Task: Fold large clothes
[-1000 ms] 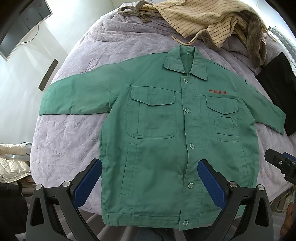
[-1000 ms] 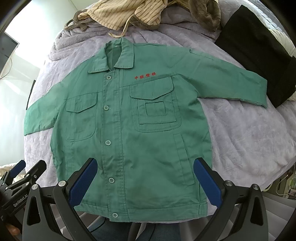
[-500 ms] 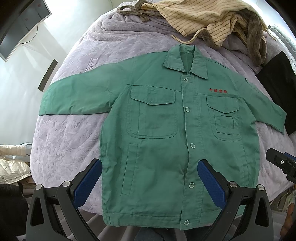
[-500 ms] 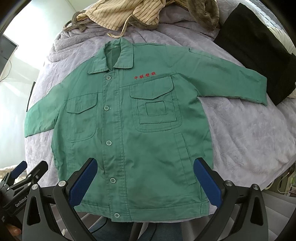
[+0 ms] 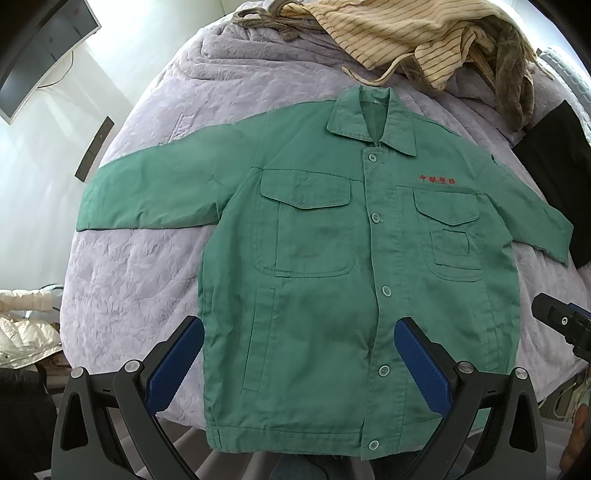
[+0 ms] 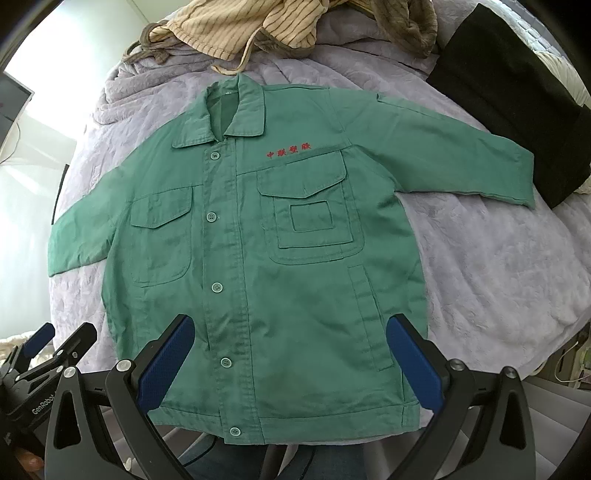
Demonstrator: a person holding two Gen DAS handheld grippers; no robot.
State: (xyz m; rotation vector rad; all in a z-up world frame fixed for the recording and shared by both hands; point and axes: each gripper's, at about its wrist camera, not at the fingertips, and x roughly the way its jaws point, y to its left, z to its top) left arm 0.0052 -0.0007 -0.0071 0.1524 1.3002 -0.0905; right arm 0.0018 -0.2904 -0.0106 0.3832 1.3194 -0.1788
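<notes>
We hold both sets of jaws wide apart and empty. The left gripper point(image 5: 299, 354) hovers over the hem half of the green cotton work jacket with red embroidered lettering point(image 5: 332, 258), and the right gripper point(image 6: 290, 354) hangs over the same lower front, near the button placket.

The jacket lies face up and buttoned on the lilac quilted bed cover point(image 5: 147, 258), hem towards us, collar away, both sleeves spread out to the sides. We see no fold in it yet, so we judge only the laying-out is done; sleeves, sides and the final doubling are all left.

Beyond the collar sits a heap of cream striped cloth point(image 5: 399, 33), and a black garment point(image 6: 517, 110) lies just beside the far sleeve's cuff.
</notes>
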